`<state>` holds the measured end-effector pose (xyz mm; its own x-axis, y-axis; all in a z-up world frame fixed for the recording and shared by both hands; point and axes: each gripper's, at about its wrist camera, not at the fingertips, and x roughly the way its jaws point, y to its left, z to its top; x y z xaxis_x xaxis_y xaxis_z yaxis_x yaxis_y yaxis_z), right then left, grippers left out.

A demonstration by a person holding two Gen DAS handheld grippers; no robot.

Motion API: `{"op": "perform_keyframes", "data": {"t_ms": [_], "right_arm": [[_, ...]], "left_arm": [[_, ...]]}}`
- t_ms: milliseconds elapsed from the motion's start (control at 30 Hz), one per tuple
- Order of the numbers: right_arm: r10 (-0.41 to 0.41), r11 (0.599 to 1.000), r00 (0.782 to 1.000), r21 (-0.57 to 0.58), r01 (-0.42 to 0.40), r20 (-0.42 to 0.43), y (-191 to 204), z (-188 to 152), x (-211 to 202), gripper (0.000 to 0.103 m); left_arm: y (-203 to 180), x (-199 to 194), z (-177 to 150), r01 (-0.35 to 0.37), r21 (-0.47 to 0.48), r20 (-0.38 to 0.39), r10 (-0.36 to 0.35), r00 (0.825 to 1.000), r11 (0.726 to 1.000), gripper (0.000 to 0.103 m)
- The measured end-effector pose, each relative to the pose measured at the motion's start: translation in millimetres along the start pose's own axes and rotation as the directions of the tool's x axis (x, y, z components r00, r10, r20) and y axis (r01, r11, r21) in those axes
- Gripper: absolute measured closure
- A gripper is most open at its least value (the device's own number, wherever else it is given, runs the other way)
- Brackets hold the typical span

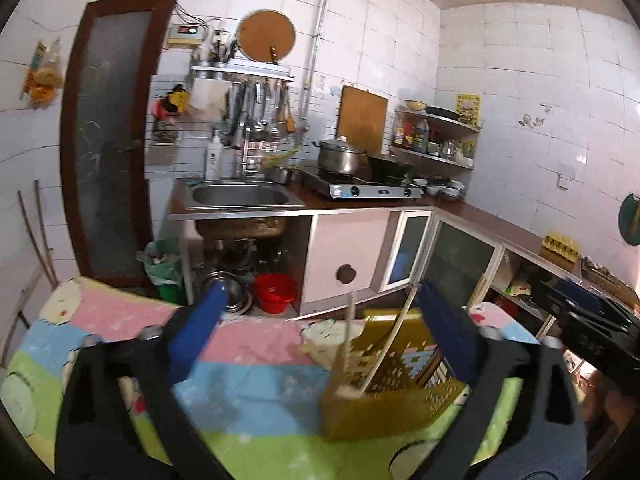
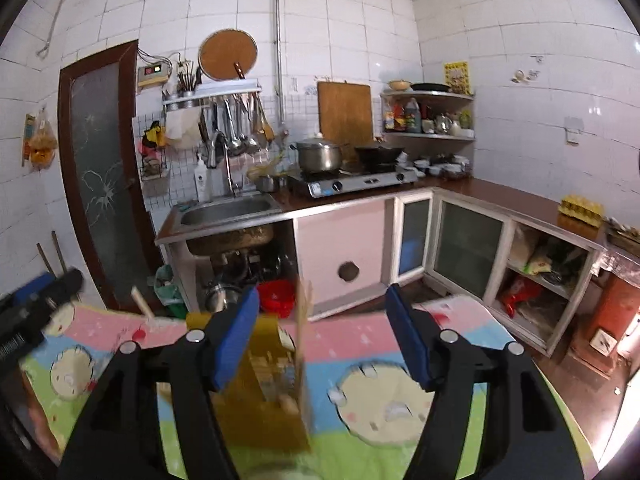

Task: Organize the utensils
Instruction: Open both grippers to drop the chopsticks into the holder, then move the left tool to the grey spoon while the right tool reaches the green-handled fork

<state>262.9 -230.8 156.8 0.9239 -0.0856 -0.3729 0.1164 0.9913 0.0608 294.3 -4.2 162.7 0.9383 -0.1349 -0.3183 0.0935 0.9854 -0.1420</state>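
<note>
Left wrist: yellow perforated holder (image 1: 392,396) holds pale chopsticks (image 1: 348,344) (blurred)

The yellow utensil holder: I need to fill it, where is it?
The yellow utensil holder stands on the cartoon-print cloth, low and right of centre in the left wrist view, just inside the left claw's right finger.

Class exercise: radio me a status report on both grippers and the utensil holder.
Both jaws open, nothing held. Yellow utensil holder on patterned cloth, chopsticks inside. Nothing in the way.

Chopsticks (image 1: 386,344) stand in holder (image 1: 384,412) on table (image 1: 256,400).
</note>
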Motion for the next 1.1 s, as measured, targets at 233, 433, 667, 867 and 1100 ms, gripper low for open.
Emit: {"op": "perform_keyframes", "data": {"t_ms": [233, 433, 667, 867, 1100], "right_arm": [[-0.051, 0.999, 0.987, -0.001, 0.051, -0.154, -12.6, -87.7, -32.4, 0.028], [-0.058, 0.998, 0.956, 0.002, 0.061, -0.287, -12.6, -155.4, -30.9, 0.029], [-0.089, 0.996, 0.926, -0.003, 0.094, -0.368, -9.2, -194.5, -27.1, 0.029], [-0.112, 0.994, 0.899, -0.033, 0.108, -0.423, 3.3, -206.6, -20.1, 0.031], [-0.063, 0.998, 0.874, -0.031, 0.055, -0.483, 14.5, -217.2, -9.4, 0.057]], "left_arm": [[12.1, -28.2, -64.7, -0.018, 0.002, -0.134, 0.019, 0.991, 1.0, 0.005], [3.9, -20.9, -134.1, 0.019, 0.048, -0.303, -0.004, 0.953, 0.999, 0.005], [-1.1, -6.8, -183.9, 0.011, 0.084, -0.453, 0.028, 0.891, 0.996, 0.005], [-8.3, -6.2, -206.4, 0.004, 0.113, -0.485, 0.051, 0.873, 0.994, 0.005], [-21.0, -5.5, -222.2, 0.05, 0.123, -0.525, 0.022, 0.851, 0.991, 0.013]]}}
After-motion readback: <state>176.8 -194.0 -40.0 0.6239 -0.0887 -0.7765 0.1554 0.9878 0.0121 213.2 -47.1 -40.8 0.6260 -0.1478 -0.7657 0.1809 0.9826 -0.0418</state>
